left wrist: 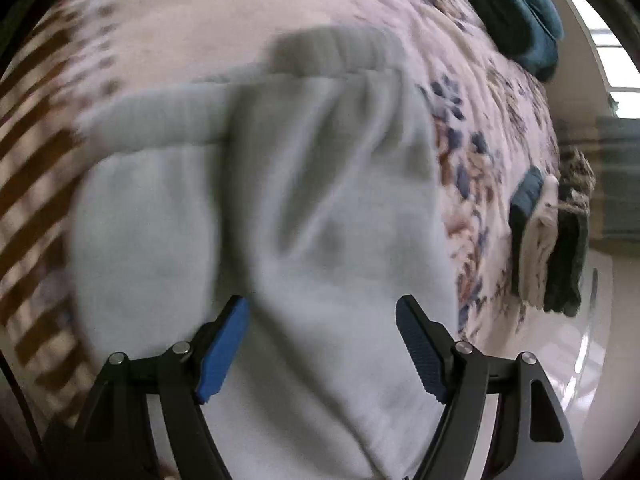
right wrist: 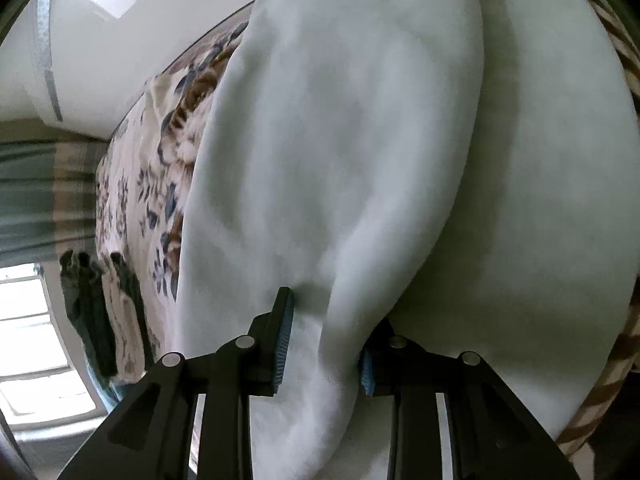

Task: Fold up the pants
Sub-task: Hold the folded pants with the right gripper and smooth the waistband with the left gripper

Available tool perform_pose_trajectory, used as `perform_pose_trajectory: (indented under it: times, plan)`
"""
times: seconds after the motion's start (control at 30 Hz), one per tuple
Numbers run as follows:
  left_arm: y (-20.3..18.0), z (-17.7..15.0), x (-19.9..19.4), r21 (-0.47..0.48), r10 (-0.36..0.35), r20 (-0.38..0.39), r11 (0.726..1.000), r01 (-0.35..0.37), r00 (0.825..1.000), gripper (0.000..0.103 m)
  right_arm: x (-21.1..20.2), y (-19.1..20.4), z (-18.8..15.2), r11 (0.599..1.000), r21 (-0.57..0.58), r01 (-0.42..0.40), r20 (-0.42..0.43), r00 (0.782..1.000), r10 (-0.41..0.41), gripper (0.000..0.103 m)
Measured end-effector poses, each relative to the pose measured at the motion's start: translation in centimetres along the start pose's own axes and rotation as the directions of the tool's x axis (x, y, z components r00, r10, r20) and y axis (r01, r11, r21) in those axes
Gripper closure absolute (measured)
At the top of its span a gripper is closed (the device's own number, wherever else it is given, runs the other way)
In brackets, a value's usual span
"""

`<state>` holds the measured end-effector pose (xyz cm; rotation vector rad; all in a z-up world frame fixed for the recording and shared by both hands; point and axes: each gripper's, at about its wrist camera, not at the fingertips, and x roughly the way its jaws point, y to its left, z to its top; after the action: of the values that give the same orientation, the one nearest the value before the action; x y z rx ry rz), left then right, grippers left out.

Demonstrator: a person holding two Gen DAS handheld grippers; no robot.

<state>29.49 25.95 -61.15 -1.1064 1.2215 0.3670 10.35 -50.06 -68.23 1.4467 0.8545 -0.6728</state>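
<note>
The left gripper (left wrist: 322, 322) is hanging just above the pants (left wrist: 280, 208), and its jaws are standing wide open with nothing between them. The right gripper (right wrist: 324, 344) is reaching in low, and its jaws are pinching a thick fold of the pants (right wrist: 360, 160) between their blue ridged pads (right wrist: 283, 344). The pants are looking soft, fuzzy and pale grey, like sweatpants. They are lying spread on the bed (left wrist: 180, 12), and their ribbed stretchy waistband (left wrist: 160, 120) is sitting at the far end from the left gripper. The bed cover (right wrist: 132, 184) is showing blue and brown flowers and brown stripes. A pile of folded clothes (left wrist: 552, 248), dark blue, cream and dark green, is sitting near the bed's edge. A teal pillow (left wrist: 516, 8) is lying farther back on the bed.
</note>
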Motion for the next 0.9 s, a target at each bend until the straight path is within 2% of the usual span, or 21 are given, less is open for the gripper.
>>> perform_pose_trajectory:
  times: [0.13, 0.23, 0.27, 0.37, 0.4, 0.5, 0.57, 0.6, 0.63, 0.67, 0.73, 0.9]
  plan:
    - [1.9, 0.1, 0.8, -0.021, 0.001, 0.002, 1.0, -0.001, 1.0, 0.029, 0.1, 0.1, 0.0, 1.0, 0.005, -0.012, -0.019, 1.0, 0.012, 0.071]
    - [0.8, 1.2, 1.6, 0.001, -0.026, 0.019, 1.0, 0.026, 0.999, 0.029, -0.2, 0.4, -0.1, 0.999, -0.02, -0.026, -0.012, 1.0, 0.025, 0.071]
    - [-0.6, 1.7, 1.7, 0.034, -0.048, 0.033, 0.998, 0.047, 0.998, 0.029, -0.3, 0.7, -0.1, 0.999, -0.041, -0.027, -0.007, 1.0, 0.027, 0.071]
    - [-3.4, 2.4, 1.8, 0.142, -0.048, 0.079, 0.989, 0.037, 0.996, 0.029, -0.3, 1.9, -0.2, 0.992, -0.128, -0.009, 0.006, 1.0, 0.01, 0.071]
    - [-3.9, 2.7, 2.3, 0.15, -0.045, 0.079, 0.988, 0.033, 0.996, 0.029, 0.0, 2.0, -0.1, 0.991, -0.134, -0.001, 0.002, 1.0, 0.001, 0.071]
    - [-3.8, 4.0, 4.9, 0.122, -0.04, 0.031, 0.992, 0.036, 0.999, 0.03, 1.4, 0.8, 0.6, 0.996, -0.084, -0.004, -0.03, 1.0, 0.002, 0.071]
    - [-3.1, 4.5, 6.0, 0.086, -0.037, 0.02, 0.996, 0.035, 0.999, 0.034, 1.9, 0.3, 0.9, 0.999, -0.044, -0.021, -0.035, 0.999, 0.019, 0.072]
    - [-3.2, 4.5, 6.0, 0.089, -0.045, 0.025, 0.995, 0.043, 0.999, 0.039, 1.8, 0.4, 0.9, 0.999, -0.04, -0.015, -0.031, 0.999, 0.014, 0.073]
    - [-3.5, 4.5, 5.5, 0.113, -0.059, 0.03, 0.992, 0.056, 0.998, 0.063, 1.7, 0.7, 0.9, 0.999, -0.054, -0.002, -0.025, 1.0, 0.0, 0.079]
    - [-3.8, 4.3, 5.2, 0.139, -0.062, 0.034, 0.989, 0.057, 0.997, 0.075, 1.4, 1.2, 0.8, 0.997, -0.078, 0.017, -0.017, 1.0, -0.019, 0.087]
    - [-4.1, 3.8, 4.2, 0.182, -0.062, 0.045, 0.982, 0.053, 0.997, 0.088, 0.7, 2.1, 0.4, 0.991, -0.129, 0.046, 0.001, 0.999, -0.047, 0.091]
    - [-4.2, 3.0, 0.0, 0.232, -0.108, 0.1, 0.969, 0.083, 0.989, 0.091, -3.1, 2.9, -0.4, 0.988, -0.152, 0.013, 0.023, 1.0, -0.01, 0.094]
